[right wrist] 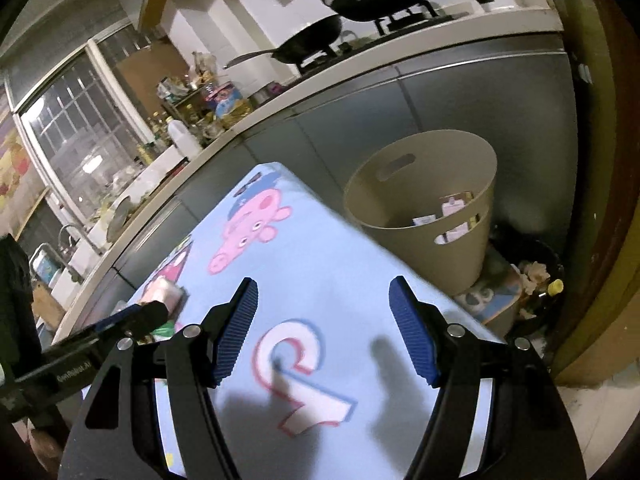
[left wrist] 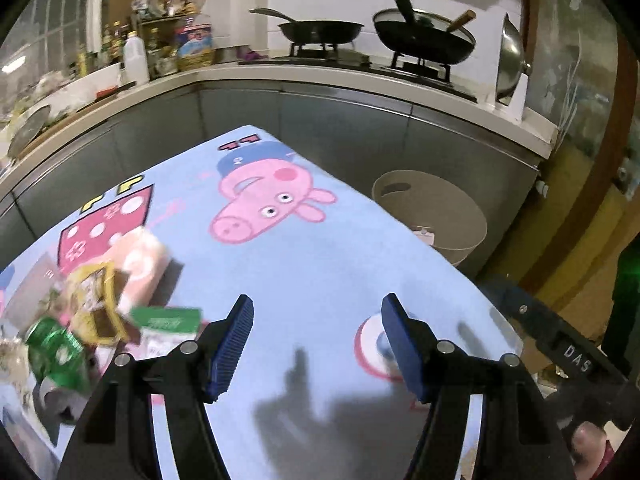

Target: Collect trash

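— Tongs first: how do they stand?
— Left gripper is spread wide over the blue cartoon cloth, holding nothing. Right gripper likewise gapes, bare.
— And the trash?
— Wrappers lie heaped on the cloth just left of the left gripper, blurred; perhaps a green packet among them. Beige bin stands beside the table, some scraps inside.

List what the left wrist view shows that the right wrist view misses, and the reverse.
Only the left wrist view shows the crushed green can and yellow-brown wrapper piled on the table. Only the right wrist view shows packaging inside the beige plastic bin. Both show the bin, the blue cartoon-pig tablecloth, and open, empty grippers: left, right.
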Motion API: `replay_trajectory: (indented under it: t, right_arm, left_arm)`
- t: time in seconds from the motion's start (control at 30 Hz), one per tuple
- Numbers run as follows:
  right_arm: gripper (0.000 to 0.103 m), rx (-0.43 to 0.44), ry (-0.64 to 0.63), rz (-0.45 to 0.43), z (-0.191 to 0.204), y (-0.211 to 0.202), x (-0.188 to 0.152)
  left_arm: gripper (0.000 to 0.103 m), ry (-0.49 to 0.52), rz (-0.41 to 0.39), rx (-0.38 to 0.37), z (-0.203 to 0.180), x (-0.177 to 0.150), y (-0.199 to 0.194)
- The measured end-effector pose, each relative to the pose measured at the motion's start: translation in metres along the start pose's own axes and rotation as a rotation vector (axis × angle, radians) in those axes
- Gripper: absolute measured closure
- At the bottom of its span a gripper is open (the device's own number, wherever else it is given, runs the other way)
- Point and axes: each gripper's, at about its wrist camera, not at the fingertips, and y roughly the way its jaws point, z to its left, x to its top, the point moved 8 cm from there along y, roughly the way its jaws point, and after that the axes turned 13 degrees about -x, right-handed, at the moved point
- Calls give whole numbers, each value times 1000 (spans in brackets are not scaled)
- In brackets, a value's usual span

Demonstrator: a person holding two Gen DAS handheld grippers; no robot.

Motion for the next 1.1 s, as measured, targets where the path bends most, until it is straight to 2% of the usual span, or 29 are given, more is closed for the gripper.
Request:
replay_trajectory:
  t: [0.37,1.1]
  right_arm:
    - [35,31,-34,-35,33,-33,4]
    - [35,43,-67,-43,62,-50,1]
  left_arm:
    - [35,-50,-35,1,19,-11,-28]
    - [29,-55,-105,59,41,-16,-59]
